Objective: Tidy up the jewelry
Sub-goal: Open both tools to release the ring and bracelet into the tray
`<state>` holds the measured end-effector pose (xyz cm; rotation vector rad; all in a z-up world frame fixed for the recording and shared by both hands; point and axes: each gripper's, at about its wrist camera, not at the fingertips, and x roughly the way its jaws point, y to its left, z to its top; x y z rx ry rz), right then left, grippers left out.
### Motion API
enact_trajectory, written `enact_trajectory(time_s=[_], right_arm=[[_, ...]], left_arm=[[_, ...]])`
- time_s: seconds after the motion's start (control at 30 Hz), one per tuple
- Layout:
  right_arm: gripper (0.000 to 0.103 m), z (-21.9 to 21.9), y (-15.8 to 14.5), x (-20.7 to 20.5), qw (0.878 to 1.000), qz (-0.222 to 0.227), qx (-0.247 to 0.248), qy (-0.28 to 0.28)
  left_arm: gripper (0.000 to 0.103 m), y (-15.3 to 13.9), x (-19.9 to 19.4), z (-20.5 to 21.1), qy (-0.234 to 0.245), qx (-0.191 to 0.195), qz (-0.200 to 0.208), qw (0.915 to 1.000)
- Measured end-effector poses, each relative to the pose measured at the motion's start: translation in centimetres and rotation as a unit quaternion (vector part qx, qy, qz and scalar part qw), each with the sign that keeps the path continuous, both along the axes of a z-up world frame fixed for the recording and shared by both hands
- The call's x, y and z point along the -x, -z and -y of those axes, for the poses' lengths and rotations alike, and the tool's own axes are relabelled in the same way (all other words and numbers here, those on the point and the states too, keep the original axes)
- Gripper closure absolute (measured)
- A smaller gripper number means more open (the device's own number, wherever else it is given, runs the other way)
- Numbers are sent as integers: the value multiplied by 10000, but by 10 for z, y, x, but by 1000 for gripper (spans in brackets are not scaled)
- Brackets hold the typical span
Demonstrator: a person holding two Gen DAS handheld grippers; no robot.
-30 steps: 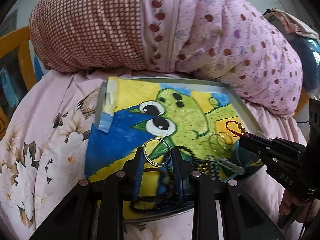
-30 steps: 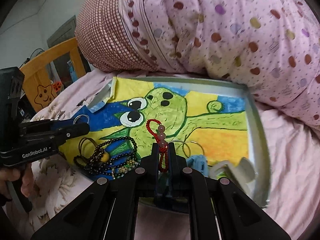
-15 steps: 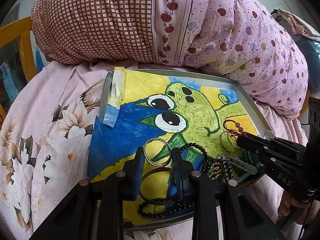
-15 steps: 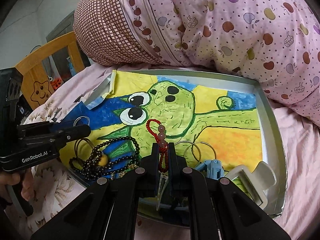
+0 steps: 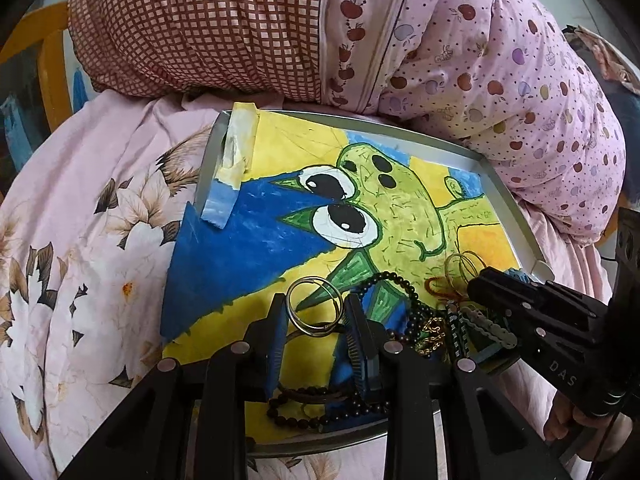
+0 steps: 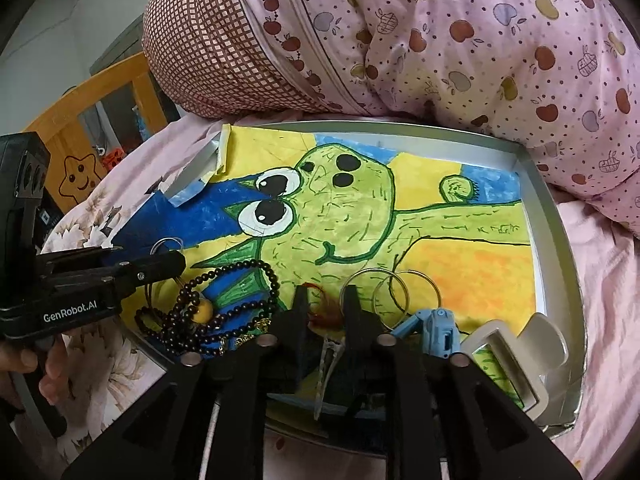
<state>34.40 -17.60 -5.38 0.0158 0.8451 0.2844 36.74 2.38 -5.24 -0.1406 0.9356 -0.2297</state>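
Pinching one silver ring (image 5: 314,306): left gripper (image 5: 316,320) jaws | right gripper (image 6: 323,304) jaws spread | two rings (image 6: 394,296) beside.

Left hand-held gripper (image 6: 168,264) reads "GenRobot.AI"; right hand-held gripper (image 5: 486,286), "DAS".

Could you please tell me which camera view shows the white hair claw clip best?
The right wrist view shows it best: the white hair claw clip lies whole and close in the tray's near right corner, beside a blue clip. In the left wrist view I cannot find it; the right tool covers that corner.
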Motion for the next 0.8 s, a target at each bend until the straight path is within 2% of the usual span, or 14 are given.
enact_trajectory(time_s=[0.03,0.1,0.17,0.27,0.33,0.4,0.47,0.6,0.77,0.8], right_arm=[[78,1,-1,0,10000,10,-15,7],[76,3,-4,1,10000,43,-45,29],[76,3,-5,2,10000,62,-29,29],[72,6,-9,4,9999,107,19,75],[59,9,-11,6,9998,148,7,138],[57,13,-14,9,9996,203,-47,188],[55,14,-17,11,9995,243,-38,216],[38,15,-25,16,9990,372,-45,244],[23,17,-37,25,9979,557,-85,326],[21,18,-40,27,9976,583,-120,338]], left_arm=[[75,0,0,0,-11,7,-6,10000],[63,-2,1,1,-39,7,-1,10000],[42,-5,3,0,-78,52,74,9999],[40,-9,5,-2,-145,103,125,9998],[40,-10,5,-3,-193,76,108,9997],[37,-13,7,-4,-223,84,143,9996],[27,-16,10,-5,-256,86,192,9995],[21,-22,16,-6,-338,92,260,9990],[2,-29,23,-9,-500,71,359,9981],[1,-31,27,-11,-530,88,415,9977]])
